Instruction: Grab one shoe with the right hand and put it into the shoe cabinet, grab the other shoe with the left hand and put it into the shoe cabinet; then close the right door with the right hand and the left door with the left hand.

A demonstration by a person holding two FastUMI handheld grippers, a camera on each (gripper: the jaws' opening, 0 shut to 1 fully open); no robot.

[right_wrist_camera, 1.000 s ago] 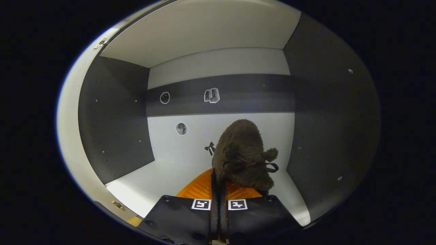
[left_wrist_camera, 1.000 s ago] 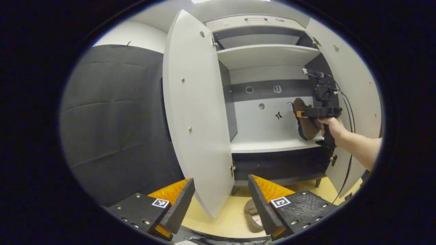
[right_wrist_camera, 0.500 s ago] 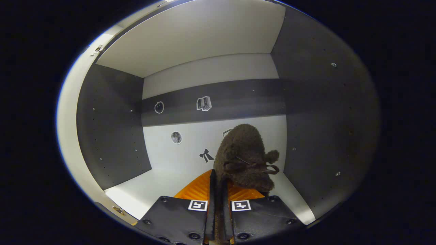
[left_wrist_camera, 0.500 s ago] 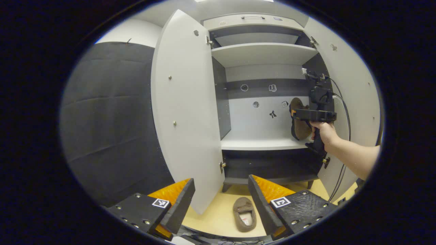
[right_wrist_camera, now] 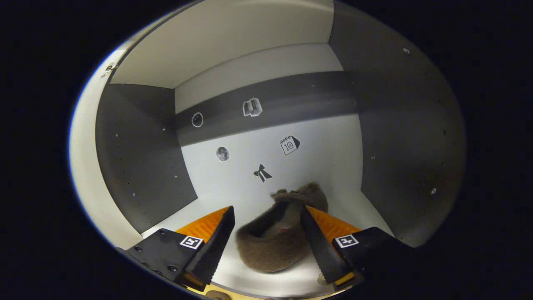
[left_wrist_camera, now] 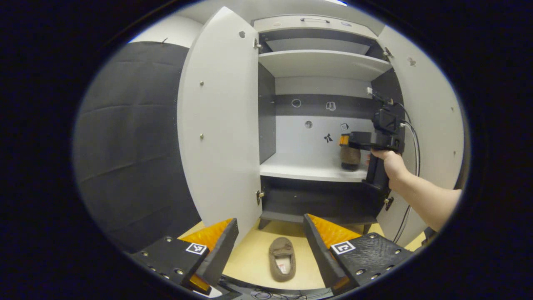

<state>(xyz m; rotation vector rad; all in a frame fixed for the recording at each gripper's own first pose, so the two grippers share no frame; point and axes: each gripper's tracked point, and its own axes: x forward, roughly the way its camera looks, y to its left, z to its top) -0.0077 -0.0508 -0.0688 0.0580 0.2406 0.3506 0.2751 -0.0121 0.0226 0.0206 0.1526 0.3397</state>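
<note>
**A:** Where does the right gripper (right_wrist_camera: 266,237) stand, and why?

**B:** Inside the shoe cabinet (right_wrist_camera: 137,166), above the white shelf (right_wrist_camera: 195,216), jaws spread wide. The first shoe (right_wrist_camera: 270,246), a brown furry slipper, lies between the fingers on the shelf, near its front edge and towards the right wall; neither finger presses it (a release, judging by the gap). Its heel faces the camera and its toe points to the back panel.

**A:** And from the left gripper view?

**B:** The right gripper (left_wrist_camera: 344,141) and the hand (left_wrist_camera: 389,161) holding it hover over the shelf's right end, with the first shoe (left_wrist_camera: 349,158) beneath. The left gripper (left_wrist_camera: 270,250) is also wide open and holds nothing. It hangs above the second shoe (left_wrist_camera: 282,263), which lies on the yellow floor (left_wrist_camera: 250,258) just before the cabinet's foot, between the two fingers in view but well below them. The left door (left_wrist_camera: 216,125) and right door (left_wrist_camera: 429,112) are swung open, so both closings remain.

**A:** What is unclear?

**B:** The first shoe's toe blurs into the back panel. Whether its sole sits flat cannot be told, and the right finger hides part of its side.
</note>
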